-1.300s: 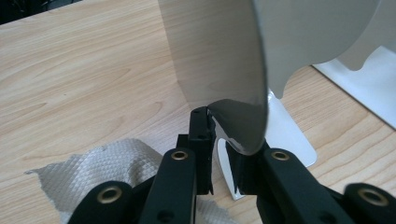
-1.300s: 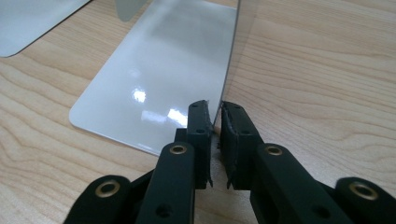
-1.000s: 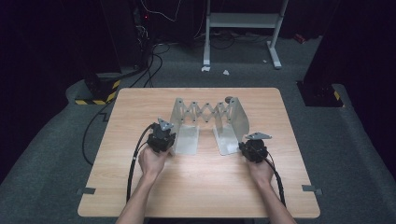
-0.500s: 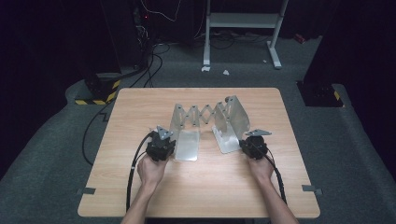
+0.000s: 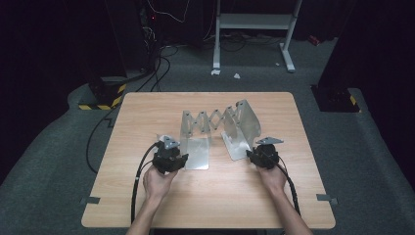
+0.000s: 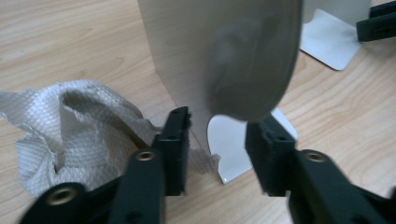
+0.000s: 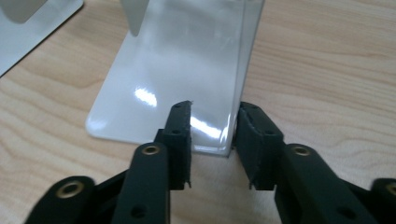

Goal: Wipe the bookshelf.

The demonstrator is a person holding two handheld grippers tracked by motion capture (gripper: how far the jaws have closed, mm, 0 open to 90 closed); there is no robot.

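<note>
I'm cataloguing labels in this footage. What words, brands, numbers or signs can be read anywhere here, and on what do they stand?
None: no readable text stands on anything.
The metal expanding bookend is plain, with bare plates in both gripper views.
The left gripper and right gripper carry no lettering.
The crumpled cloth shows weave only.
The wooden table is unmarked.
The yellow-black striped block on the floor bears hazard stripes, no words.

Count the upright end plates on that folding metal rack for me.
2. The left end plate stands beside the left gripper; the right end plate stands ahead of the right gripper. An accordion lattice joins them.
</note>
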